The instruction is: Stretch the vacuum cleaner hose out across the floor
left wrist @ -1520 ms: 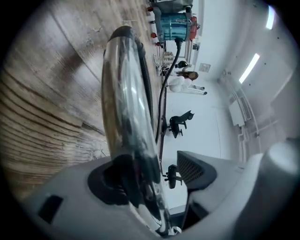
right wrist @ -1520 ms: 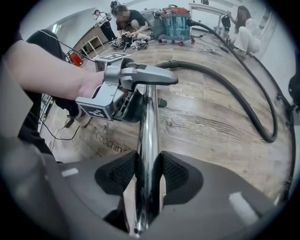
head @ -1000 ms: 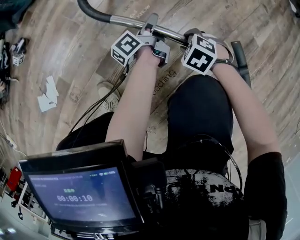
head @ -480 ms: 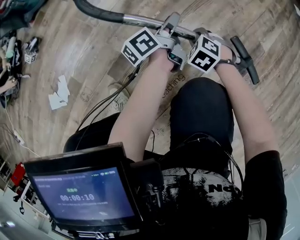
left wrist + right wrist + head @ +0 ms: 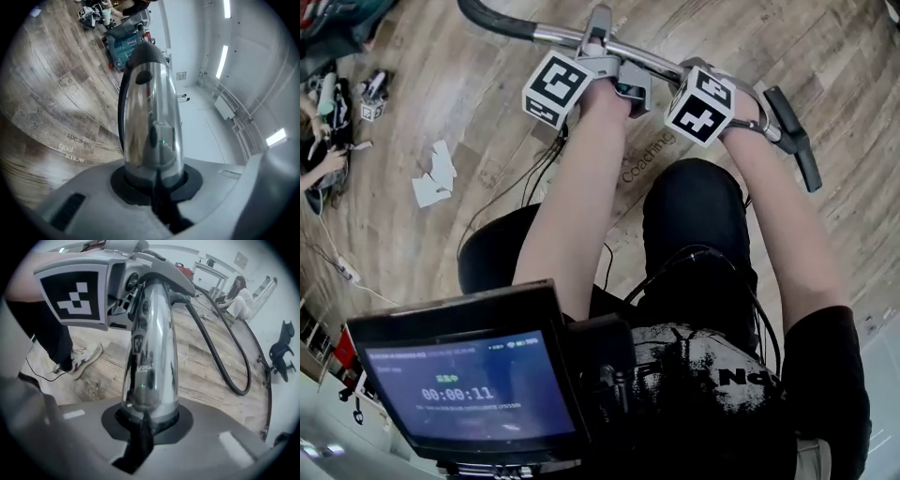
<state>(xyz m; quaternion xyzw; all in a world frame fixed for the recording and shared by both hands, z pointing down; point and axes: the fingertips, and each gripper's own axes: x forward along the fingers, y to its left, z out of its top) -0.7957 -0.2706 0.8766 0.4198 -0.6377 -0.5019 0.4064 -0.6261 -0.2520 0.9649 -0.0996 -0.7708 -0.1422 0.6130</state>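
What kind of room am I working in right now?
Probably a lab or workshop space rather than a home: bare white walls with strip lights, a wood-plank floor with loose gear scattered on it, and a teal equipment case.

Lab/recording rm, looks like: wood-look floor (image 5: 469,112) w/ printed words, white walls (image 5: 197,37) w/ strip lights (image 5: 222,61), spare marker cube (image 5: 363,112) + teal case (image 5: 123,47) far left, person (image 5: 239,298) sitting on floor.

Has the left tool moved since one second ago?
Yes. The left tool shifted left, toward the white paper scraps, in the head view; its jaws have just been closing on the metal tube.
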